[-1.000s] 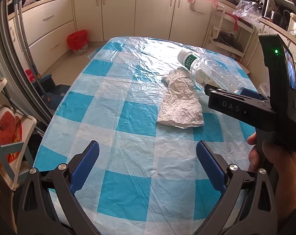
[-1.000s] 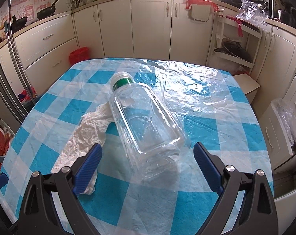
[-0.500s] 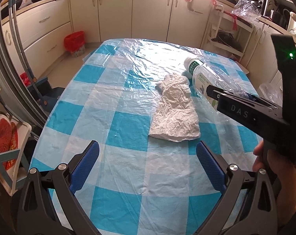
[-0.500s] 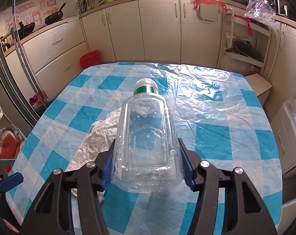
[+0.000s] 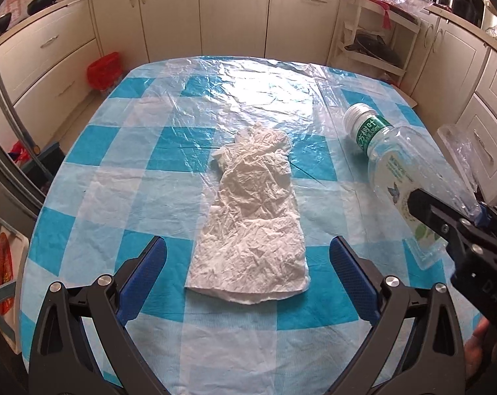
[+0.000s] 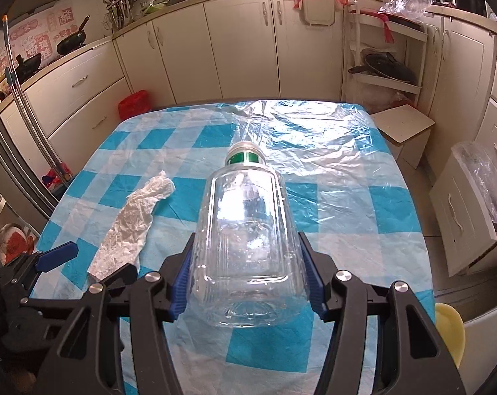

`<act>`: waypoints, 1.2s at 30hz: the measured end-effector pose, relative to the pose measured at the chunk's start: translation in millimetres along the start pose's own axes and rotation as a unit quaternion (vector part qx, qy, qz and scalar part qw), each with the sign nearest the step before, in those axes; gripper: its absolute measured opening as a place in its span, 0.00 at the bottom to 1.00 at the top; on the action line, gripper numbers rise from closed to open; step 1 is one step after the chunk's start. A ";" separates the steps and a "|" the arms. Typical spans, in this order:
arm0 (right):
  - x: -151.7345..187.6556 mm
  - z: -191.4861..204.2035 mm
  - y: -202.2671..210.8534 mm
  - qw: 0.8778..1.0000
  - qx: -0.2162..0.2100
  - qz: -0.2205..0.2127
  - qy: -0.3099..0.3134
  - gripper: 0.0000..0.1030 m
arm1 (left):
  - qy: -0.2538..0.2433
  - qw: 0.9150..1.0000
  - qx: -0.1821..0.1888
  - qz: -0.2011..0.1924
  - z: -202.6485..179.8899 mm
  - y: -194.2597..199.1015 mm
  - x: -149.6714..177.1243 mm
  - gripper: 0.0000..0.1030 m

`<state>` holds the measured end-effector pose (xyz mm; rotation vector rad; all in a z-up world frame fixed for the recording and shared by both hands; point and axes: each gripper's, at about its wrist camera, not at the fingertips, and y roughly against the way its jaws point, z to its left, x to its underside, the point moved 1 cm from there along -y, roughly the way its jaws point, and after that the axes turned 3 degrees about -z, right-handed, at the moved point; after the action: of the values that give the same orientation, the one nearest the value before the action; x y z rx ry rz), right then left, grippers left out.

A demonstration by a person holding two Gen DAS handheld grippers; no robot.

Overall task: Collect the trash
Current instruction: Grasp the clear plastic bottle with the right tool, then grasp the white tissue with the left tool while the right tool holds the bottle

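Observation:
A clear plastic bottle (image 6: 248, 227) with a green neck band and white cap is held off the table by my right gripper (image 6: 246, 279), which is shut on its lower body. The bottle also shows in the left wrist view (image 5: 399, 177), at the right, raised above the cloth. A crumpled white paper towel (image 5: 253, 217) lies flat on the blue-checked tablecloth; it also shows in the right wrist view (image 6: 130, 223). My left gripper (image 5: 248, 276) is open, its fingers straddling the towel's near end from just above.
The table (image 5: 116, 151) has a blue-and-white cloth under clear plastic film. A red bin (image 5: 103, 70) stands on the floor by the cabinets. A small white stool (image 6: 403, 125) and a shelf rack (image 6: 383, 65) stand beyond the table's far right corner. A yellow object (image 6: 449, 332) sits at lower right.
My right gripper closed on the bottle and lifted it off the table. My left gripper moved forward and right over the paper towel, staying open.

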<state>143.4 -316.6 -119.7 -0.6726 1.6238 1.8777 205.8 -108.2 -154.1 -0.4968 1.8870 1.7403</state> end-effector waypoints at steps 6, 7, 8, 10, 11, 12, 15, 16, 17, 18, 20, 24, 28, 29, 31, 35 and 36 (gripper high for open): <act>4.1 -8.0 2.8 1.000 -0.003 0.004 -0.007 0.55 | -0.003 1.000 0.003 0.003 -3.3 -9.6 -7.5 0.92; 4.5 -8.6 2.6 1.000 -0.003 0.006 -0.008 0.55 | -0.004 1.000 0.006 0.004 -4.6 -11.2 -8.3 0.92; 5.0 -8.9 2.5 1.000 -0.003 0.006 -0.008 0.55 | -0.004 1.000 0.008 0.006 -5.7 -12.6 -8.6 0.92; 6.3 -9.4 2.3 1.000 -0.002 0.008 -0.007 0.55 | -0.007 1.000 0.012 0.008 -8.3 -14.7 -9.1 0.92; 6.8 -9.6 1.7 1.000 -0.002 0.010 -0.007 0.55 | -0.008 1.000 0.013 0.009 -8.3 -14.9 -8.4 0.91; 7.3 -9.8 1.0 1.000 -0.001 0.011 -0.007 0.55 | -0.009 1.000 0.015 0.009 -8.9 -15.8 -8.4 0.90; 8.4 -9.9 -1.7 1.000 0.001 0.015 -0.008 0.55 | -0.013 1.000 0.018 0.007 -9.6 -16.8 -9.4 0.88; 8.7 -9.9 -2.6 1.000 0.002 0.016 -0.009 0.55 | -0.014 1.000 0.019 0.005 -9.8 -16.9 -9.6 0.87; 8.8 -9.7 -3.3 1.000 0.002 0.016 -0.009 0.55 | -0.016 1.000 0.020 0.003 -10.2 -16.8 -10.0 0.86; 9.0 -9.2 -4.2 1.000 0.002 0.017 -0.009 0.56 | -0.017 1.000 0.021 0.001 -10.5 -16.5 -10.0 0.83; 9.6 -8.7 -5.3 1.000 0.003 0.018 -0.008 0.56 | -0.020 1.000 0.021 -0.005 -11.1 -16.1 -10.6 0.78; 11.5 -7.6 -6.8 1.000 0.005 0.020 -0.007 0.58 | -0.025 0.999 0.025 -0.016 -11.9 -13.1 -9.7 0.62; 12.4 -7.9 -8.5 1.000 0.006 0.022 -0.005 0.58 | -0.025 0.999 0.035 -0.023 -12.1 -10.3 -9.3 0.43; 12.6 -7.8 -8.9 1.000 0.005 0.023 -0.005 0.58 | -0.024 0.999 0.040 -0.024 -11.5 -9.9 -9.2 0.35; 13.2 -7.4 -9.2 1.000 0.004 0.024 -0.004 0.58 | -0.017 0.998 0.047 -0.024 -9.5 -9.3 -8.9 0.23; 13.2 -7.6 -6.7 1.000 -0.001 0.022 -0.005 0.56 | -0.009 0.998 0.060 -0.017 -5.7 -6.6 -6.1 0.10; 13.1 -8.0 -5.3 1.000 -0.002 0.021 -0.006 0.56 | -0.006 0.998 0.063 -0.015 -4.6 -5.4 -4.9 0.08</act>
<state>137.7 -322.7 -133.7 -0.6337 1.6396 1.9103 212.3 -113.7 -155.3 -0.4635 1.9544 1.5903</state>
